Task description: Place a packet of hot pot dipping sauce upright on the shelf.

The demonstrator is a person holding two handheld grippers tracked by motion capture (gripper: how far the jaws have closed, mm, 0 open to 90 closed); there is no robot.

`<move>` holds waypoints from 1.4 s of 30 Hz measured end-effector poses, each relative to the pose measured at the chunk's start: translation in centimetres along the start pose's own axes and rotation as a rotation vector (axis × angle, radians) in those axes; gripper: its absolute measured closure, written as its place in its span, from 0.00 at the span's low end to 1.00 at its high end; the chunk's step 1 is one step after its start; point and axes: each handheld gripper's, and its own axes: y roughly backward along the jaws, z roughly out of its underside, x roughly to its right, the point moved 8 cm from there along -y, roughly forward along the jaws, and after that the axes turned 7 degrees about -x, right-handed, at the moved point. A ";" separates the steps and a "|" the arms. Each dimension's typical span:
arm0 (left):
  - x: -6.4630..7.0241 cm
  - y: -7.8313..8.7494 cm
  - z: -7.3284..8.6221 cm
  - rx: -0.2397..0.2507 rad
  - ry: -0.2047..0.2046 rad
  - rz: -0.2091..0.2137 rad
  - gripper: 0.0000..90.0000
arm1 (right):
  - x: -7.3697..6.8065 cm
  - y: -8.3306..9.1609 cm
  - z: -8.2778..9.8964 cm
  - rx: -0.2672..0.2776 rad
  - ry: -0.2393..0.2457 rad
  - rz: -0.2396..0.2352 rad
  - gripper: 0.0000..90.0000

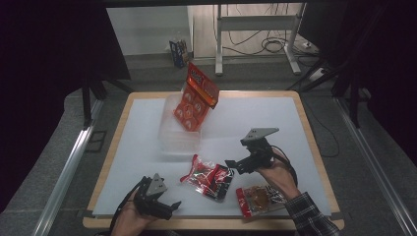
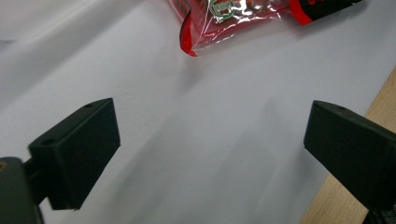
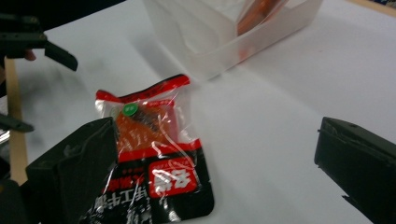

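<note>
Here the right tool, wide open and empty, nears the red snack packet; its slick film could slide away on the desk when pinched.

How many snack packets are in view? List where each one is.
3: an orange packet standing in the clear bin, a red-and-black packet mid-table before the right gripper, another packet by the near edge. Others may be hidden.

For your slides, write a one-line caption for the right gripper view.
Open hand-held gripper hovers over a red snack packet near a clear plastic tub.
</note>
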 end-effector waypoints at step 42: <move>-2.5 -5.3 -7.0 0.030 0.001 -0.023 1.00 | -2.9 -0.2 6.7 -0.173 -0.015 0.036 0.01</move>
